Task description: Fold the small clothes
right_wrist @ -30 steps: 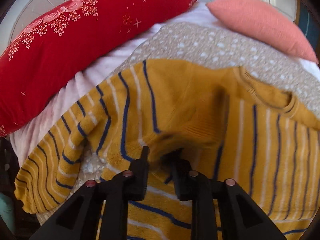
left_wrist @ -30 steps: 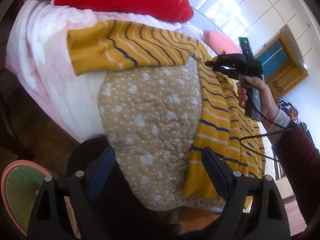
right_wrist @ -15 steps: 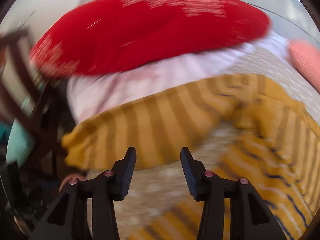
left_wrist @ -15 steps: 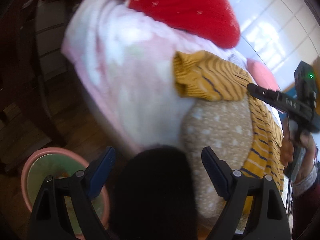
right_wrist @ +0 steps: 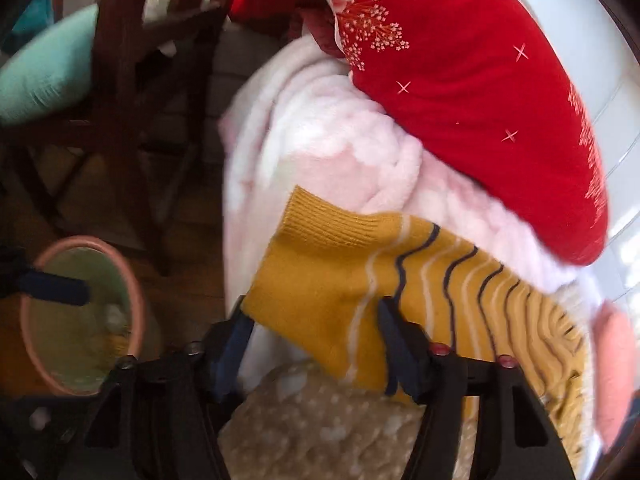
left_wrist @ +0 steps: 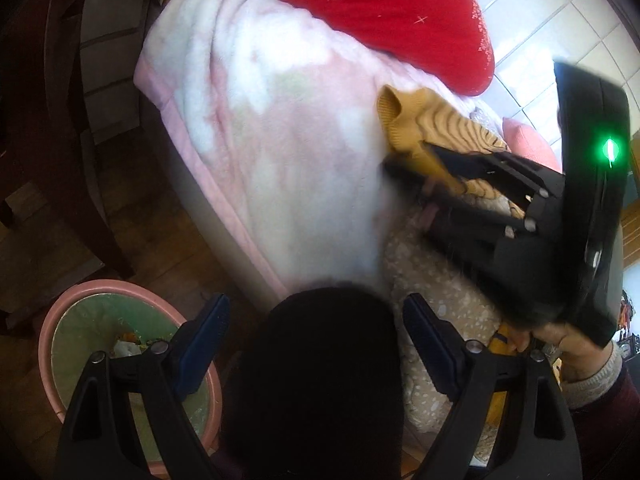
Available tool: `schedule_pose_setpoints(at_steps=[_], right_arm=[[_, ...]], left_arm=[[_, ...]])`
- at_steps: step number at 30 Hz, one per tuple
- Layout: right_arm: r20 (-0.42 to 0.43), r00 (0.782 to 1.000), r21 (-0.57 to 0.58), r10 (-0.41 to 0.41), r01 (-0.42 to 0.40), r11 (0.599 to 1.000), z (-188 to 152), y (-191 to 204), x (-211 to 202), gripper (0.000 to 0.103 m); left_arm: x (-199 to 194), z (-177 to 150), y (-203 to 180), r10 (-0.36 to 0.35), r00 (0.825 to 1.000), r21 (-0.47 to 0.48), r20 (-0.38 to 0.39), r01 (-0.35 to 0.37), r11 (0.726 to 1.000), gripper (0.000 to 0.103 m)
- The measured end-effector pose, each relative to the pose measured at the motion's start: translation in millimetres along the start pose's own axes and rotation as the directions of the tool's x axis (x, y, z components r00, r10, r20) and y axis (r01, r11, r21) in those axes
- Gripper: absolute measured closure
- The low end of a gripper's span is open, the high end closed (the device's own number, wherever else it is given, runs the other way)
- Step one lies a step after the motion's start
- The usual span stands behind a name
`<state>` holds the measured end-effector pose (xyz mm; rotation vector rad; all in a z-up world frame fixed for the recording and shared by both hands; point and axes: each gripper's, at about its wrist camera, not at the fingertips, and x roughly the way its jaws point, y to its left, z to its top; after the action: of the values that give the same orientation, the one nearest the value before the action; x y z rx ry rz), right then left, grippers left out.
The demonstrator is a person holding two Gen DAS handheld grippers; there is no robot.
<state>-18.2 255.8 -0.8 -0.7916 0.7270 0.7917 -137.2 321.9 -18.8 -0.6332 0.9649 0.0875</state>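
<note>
A mustard-yellow sweater with navy and white stripes lies on a beige dotted quilt (right_wrist: 320, 420). Its sleeve (right_wrist: 360, 276) stretches out onto the pink blanket, cuff end toward the bed edge. My right gripper (right_wrist: 314, 320) is open with its fingers on either side of the sleeve near the cuff. In the left wrist view the right gripper (left_wrist: 412, 158) reaches the cuff (left_wrist: 404, 120) from the right. My left gripper (left_wrist: 316, 320) is open and empty, held back over a dark rounded shape (left_wrist: 320, 380) at the bed's near edge.
A fluffy pink blanket (left_wrist: 260, 140) hangs over the bed side. A red pillow (right_wrist: 480, 92) lies behind it and a coral cushion (right_wrist: 612, 368) at the right. On the wooden floor stand a pink bin (left_wrist: 52, 340) and dark chair legs (right_wrist: 120, 100).
My right gripper let go of the sweater body, opened, and swung left to the sleeve cuff. My left gripper turned left toward the bed edge and the bin.
</note>
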Motion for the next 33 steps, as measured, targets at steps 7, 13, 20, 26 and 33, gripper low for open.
schedule_pose_setpoints(at_steps=[7, 13, 20, 26, 33], right_arm=[[0.209, 0.978, 0.403, 0.021, -0.106, 0.909, -3.1, -111.7, -84.5, 0.091], [0.164, 0.966, 0.682, -0.2, 0.035, 0.73, -80.4, -237.6, -146.1, 0.091], [-0.118, 0.932, 0.944, -0.344, 0.213, 0.253, -280.0, -364.6, -185.9, 0.091], [-0.195, 0.955, 0.98, -0.224, 0.201, 0.006, -410.1, -388.9, -181.6, 0.088], [-0.162, 0.954, 0.985, -0.254, 0.17, 0.012, -430.9, -367.5, -217.7, 0.067]], left_arm=[[-7.1, -1.7, -24.8, -0.023, 1.0, 0.062, 0.01, 0.022, 0.998, 0.016], [-13.0, -9.7, -61.4, -0.064, 0.998, 0.157, 0.009, 0.062, 0.986, 0.016], [-7.8, -20.4, -102.5, -0.076, 0.997, 0.248, -0.027, 0.081, 0.965, 0.016], [-4.0, -24.8, -140.6, -0.085, 0.996, 0.328, -0.039, 0.093, 0.94, 0.016], [13.4, -28.5, -186.0, -0.093, 0.994, 0.432, -0.065, 0.112, 0.895, 0.016]])
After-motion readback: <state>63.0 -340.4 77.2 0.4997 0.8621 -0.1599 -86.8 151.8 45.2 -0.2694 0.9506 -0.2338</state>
